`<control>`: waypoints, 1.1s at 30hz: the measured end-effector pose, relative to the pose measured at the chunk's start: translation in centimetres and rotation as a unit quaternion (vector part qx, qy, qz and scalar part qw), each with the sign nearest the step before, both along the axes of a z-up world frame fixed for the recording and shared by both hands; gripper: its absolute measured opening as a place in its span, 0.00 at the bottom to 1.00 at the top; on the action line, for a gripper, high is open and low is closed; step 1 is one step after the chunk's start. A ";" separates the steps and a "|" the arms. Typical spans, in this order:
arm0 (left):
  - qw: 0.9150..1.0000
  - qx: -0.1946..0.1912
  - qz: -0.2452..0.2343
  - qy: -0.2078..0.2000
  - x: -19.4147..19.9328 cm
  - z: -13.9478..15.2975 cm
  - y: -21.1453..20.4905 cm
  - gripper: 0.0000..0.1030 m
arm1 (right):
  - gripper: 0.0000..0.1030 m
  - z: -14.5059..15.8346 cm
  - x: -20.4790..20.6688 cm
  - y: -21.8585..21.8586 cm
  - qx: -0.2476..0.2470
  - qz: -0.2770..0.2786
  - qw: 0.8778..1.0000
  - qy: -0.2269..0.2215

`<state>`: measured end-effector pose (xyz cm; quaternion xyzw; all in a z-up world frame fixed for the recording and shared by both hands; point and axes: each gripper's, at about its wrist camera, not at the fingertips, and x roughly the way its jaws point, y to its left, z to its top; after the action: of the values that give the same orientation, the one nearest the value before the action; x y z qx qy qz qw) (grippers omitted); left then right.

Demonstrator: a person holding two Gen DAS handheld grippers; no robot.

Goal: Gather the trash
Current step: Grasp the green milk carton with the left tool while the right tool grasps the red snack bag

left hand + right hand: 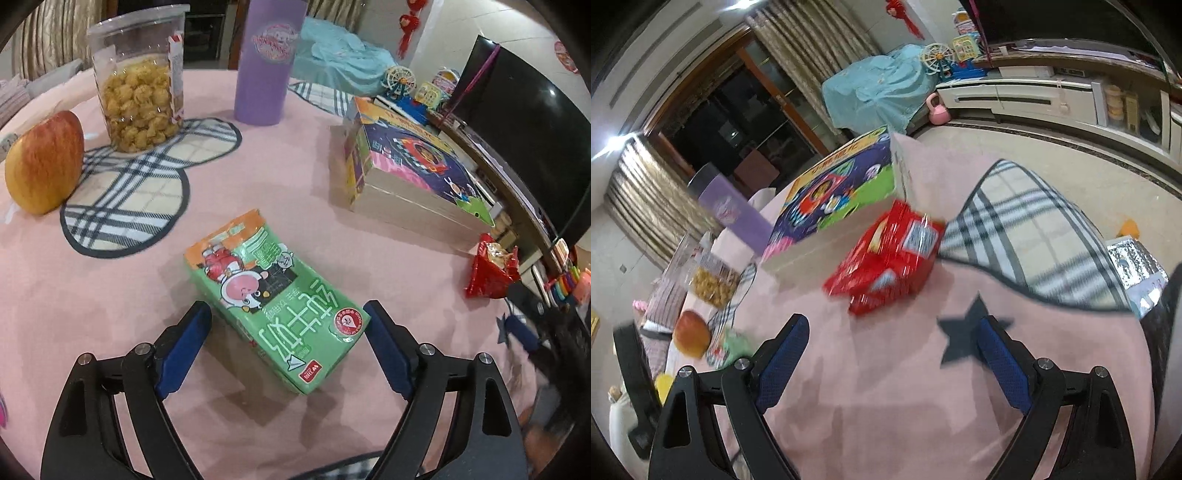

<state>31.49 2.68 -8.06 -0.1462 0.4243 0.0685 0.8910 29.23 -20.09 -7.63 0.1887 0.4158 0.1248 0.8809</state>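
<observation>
Left wrist view, left to right. Red-yellow apple at the far left of the pink tablecloth, its base touching a plaid placemat. Clear jar of popcorn-like snack stands upright on a second plaid mat behind it. Purple tumbler upright, just right of the jar. Green milk carton lies flat at centre, near end between the fingers of the left gripper. Jaws spread wide; the blue pads stand either side of the carton, left pad clear of it, right pad close to its corner; contact there cannot be judged. Picture-printed box further right, well apart from the carton. Red snack wrapper near the table's right edge.

Right wrist view, blurred, left to right. Apple and snack jar at far left, small. Purple tumbler behind. Printed box at centre-left. Red wrapper lies just beside the box's near edge, ahead of the right gripper. Jaws spread, nothing between the pads; wrapper apart from the fingertips. Dark star mark on the cloth by the right finger. Plaid cloth to the right.
</observation>
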 end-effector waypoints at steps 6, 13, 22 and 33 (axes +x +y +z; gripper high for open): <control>1.000 0.006 -0.008 -0.017 -0.5 0.1 0.1 0.65 | 0.88 -0.3 1.8 0.4 -0.007 -0.002 1.000 -0.011; 0.999 0.019 -0.036 -0.025 -1.6 0.6 -0.7 0.55 | 0.51 -0.1 1.4 0.8 -0.022 0.018 0.999 -0.026; 0.988 -0.022 -0.153 -0.024 -6.3 1.1 -2.8 0.54 | 0.50 0.8 -3.3 0.3 -0.002 0.050 0.998 -0.027; 0.965 -0.005 -0.262 0.012 -11.9 1.1 -3.8 0.54 | 0.50 0.9 -12.2 -0.5 -0.008 0.095 0.995 -0.010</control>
<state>19.55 -1.10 -6.96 -0.0340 0.4586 -0.1679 0.8720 17.02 -20.56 -6.70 0.1400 0.4244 0.2059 0.8706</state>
